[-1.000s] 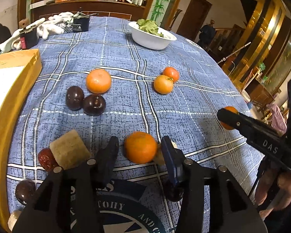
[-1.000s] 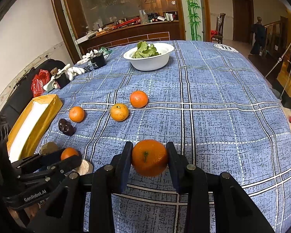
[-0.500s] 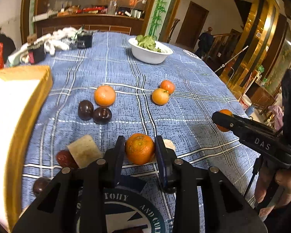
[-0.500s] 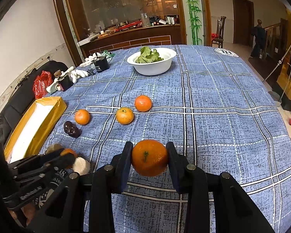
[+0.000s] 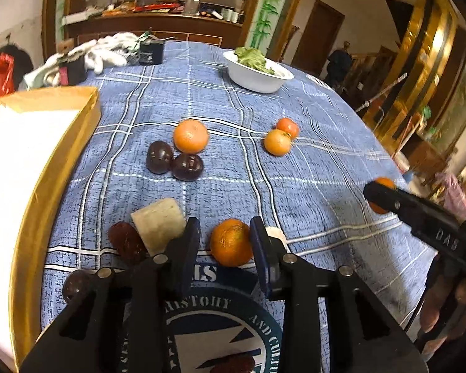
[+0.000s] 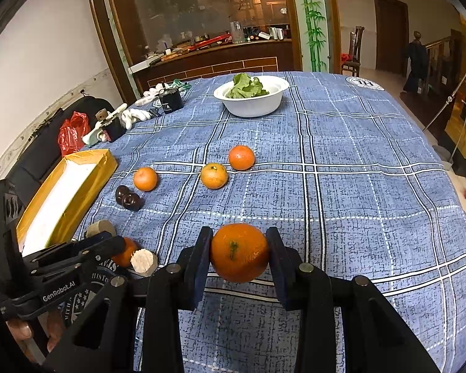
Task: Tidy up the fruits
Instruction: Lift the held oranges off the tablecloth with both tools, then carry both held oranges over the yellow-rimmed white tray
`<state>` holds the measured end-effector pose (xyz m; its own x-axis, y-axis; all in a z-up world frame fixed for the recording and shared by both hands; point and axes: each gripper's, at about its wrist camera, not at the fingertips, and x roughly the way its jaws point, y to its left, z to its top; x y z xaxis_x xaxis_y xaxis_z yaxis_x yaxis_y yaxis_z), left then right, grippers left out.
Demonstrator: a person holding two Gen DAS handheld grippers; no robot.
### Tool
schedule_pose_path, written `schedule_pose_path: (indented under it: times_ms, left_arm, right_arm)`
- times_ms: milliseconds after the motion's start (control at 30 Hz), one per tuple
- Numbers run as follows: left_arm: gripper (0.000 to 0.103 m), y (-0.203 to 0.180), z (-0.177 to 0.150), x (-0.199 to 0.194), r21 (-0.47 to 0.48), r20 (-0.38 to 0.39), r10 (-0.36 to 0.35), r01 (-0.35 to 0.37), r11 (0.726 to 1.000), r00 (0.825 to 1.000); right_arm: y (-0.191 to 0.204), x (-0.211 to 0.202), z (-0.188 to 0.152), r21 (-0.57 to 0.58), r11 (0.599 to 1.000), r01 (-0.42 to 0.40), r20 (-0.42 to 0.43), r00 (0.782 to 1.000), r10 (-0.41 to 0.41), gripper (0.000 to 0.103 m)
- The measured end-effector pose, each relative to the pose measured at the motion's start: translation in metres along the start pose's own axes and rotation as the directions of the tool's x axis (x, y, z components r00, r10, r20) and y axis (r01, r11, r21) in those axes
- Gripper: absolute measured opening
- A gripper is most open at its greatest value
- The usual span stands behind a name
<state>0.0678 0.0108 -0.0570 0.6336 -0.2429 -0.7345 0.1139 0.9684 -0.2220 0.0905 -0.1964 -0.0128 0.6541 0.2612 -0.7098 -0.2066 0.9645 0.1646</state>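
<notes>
1. Two hand-held grippers worked over a counter covered with a blue checked cloth.
2. Right gripper: its jaws were clamped on an orange, held clear above the cloth, both pads pressing its sides.
3. Left gripper: its jaws were opening, narrow, with a second orange between them resting on the cloth. A gap showed on the left side of that fruit; whether the right pad touched it I could not tell.
4. In the left wrist view, a pale cut block lay at 10 o'clock from that orange, just beside the left jaw, with a dark red fruit touching the block's left edge.
5. Farther off at 11 o'clock sat two dark plums, touching each other, and a loose orange just behind them.
6. At 1 o'clock two more oranges lay touching on a white line of the cloth.
7. A yellow box with a white inside ran along the counter's left edge, at 9 o'clock.
8. A white bowl of green leaves stood at 12 o'clock near the far edge.
9. Seen from the right wrist view, a person's hand gripped the left gripper's handle at lower left.
</notes>
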Motion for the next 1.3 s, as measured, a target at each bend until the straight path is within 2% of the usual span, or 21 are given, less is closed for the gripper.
schedule_pose_path:
  times_ms: [167, 300, 367, 433, 467, 667, 1033, 1300]
  left_arm:
    - [0.034, 0.001, 0.000, -0.002, 0.017, 0.004, 0.028, -0.028, 0.999, 1.000]
    - [0.046, -0.007, 0.003, 0.002, 0.024, -0.037, 0.031, -0.030, 0.999, 0.999]
    - [0.044, -0.007, 0.003, 0.003, 0.028, -0.045, 0.038, -0.037, 0.999, 0.998]
    - [0.032, -0.006, 0.002, 0.000, 0.017, -0.041, 0.031, -0.030, 0.999, 0.999]
    - [0.029, -0.005, 0.001, -0.002, 0.014, -0.036, 0.042, -0.042, 0.999, 0.998]
    - [0.027, -0.002, -0.003, -0.009, 0.010, -0.036, 0.033, -0.033, 0.999, 0.999]
    - [0.027, 0.004, 0.003, -0.064, 0.003, 0.108, 0.061, -0.061, 0.998, 0.992]
    - [0.027, 0.037, 0.008, -0.117, -0.092, 0.216, 0.164, -0.147, 0.985, 0.962]
  right_arm:
    - [0.002, -0.001, 0.000, -0.004, 1.000, -0.018, 0.008, 1.000, 0.018, 0.036]
    - [-0.002, -0.003, 0.000, 0.006, 1.000, -0.019, 0.011, 1.000, 0.019, 0.036]
    - [-0.002, -0.003, 0.000, 0.013, 1.000, -0.019, 0.013, 1.000, 0.019, 0.036]
    - [-0.002, -0.004, -0.001, 0.010, 1.000, -0.017, 0.015, 1.000, 0.017, 0.036]
    - [-0.002, -0.005, -0.001, 0.009, 1.000, -0.016, 0.016, 1.000, 0.016, 0.036]
    - [0.003, -0.008, 0.001, 0.004, 1.000, -0.016, 0.021, 1.000, 0.016, 0.036]
    - [0.033, -0.015, 0.004, -0.042, 0.998, -0.037, 0.027, 0.999, 0.038, 0.036]
    - [0.083, -0.024, 0.016, -0.114, 0.989, -0.092, 0.052, 0.994, 0.098, 0.036]
